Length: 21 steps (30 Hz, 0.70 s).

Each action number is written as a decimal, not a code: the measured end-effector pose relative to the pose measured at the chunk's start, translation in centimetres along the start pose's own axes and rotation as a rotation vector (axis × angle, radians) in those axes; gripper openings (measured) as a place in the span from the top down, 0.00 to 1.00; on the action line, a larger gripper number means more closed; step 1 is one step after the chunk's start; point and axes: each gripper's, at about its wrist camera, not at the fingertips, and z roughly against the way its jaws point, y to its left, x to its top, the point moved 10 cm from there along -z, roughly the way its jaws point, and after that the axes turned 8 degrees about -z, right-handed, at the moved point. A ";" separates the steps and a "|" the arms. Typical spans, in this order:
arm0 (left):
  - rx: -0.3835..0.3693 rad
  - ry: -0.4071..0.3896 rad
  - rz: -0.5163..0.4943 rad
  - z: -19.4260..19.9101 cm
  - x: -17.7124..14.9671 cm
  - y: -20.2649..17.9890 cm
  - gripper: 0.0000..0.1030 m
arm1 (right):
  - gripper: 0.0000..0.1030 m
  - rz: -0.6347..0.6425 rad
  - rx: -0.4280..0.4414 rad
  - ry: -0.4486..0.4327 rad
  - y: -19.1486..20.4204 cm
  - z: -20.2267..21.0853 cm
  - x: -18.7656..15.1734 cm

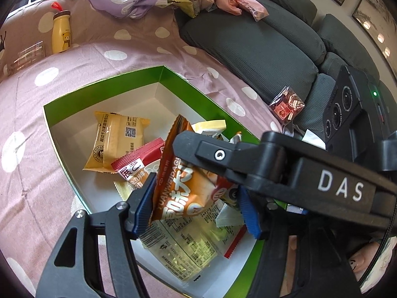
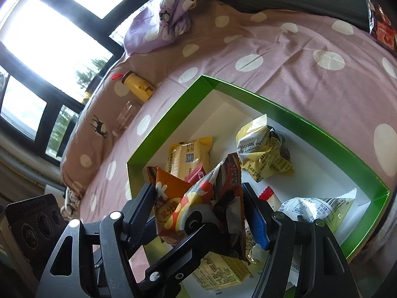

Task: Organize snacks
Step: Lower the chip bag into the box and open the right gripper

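Grippers (image 1: 196, 208) (image 2: 202, 213) hold orange packet (image 1: 183, 186) over box (image 1: 104, 84).

The right claw (image 1: 223, 171) hides part of the orange snack packet (image 1: 183, 173).

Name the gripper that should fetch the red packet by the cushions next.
Right gripper, probably: the red packet lies past the box's right wall, on that gripper's side. It must first drop the bag between its fingers; the left gripper would have to cross over it.

Black claw (image 1: 196, 206) with blue ribbed pads (image 1: 250, 214), silver screws, white "DAS" lettering.
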 end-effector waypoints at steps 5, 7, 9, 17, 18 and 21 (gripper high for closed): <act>0.005 -0.037 0.029 1.4 0.1 0.2 0.22 | 0.31 0.023 -0.091 -0.085 -0.3 1.3 0.8; 0.044 -0.061 0.021 2.5 0.4 0.5 0.15 | 0.31 0.031 -0.111 -0.112 -0.4 2.0 1.1; 0.071 -0.082 0.024 3.6 0.7 0.7 0.14 | 0.31 0.043 -0.110 -0.135 -0.1 2.7 1.3; 0.310 -0.138 0.001 8.7 1.2 2.1 0.01 | 0.23 0.106 -0.093 -0.248 2.1 6.3 1.5; 0.329 -0.139 0.001 9.1 1.1 2.2 0.01 | 0.21 0.111 -0.094 -0.266 2.3 6.9 1.6; 0.368 -0.144 -0.005 10.3 0.8 2.4 0.01 | 0.18 0.121 -0.108 -0.318 2.7 8.4 1.7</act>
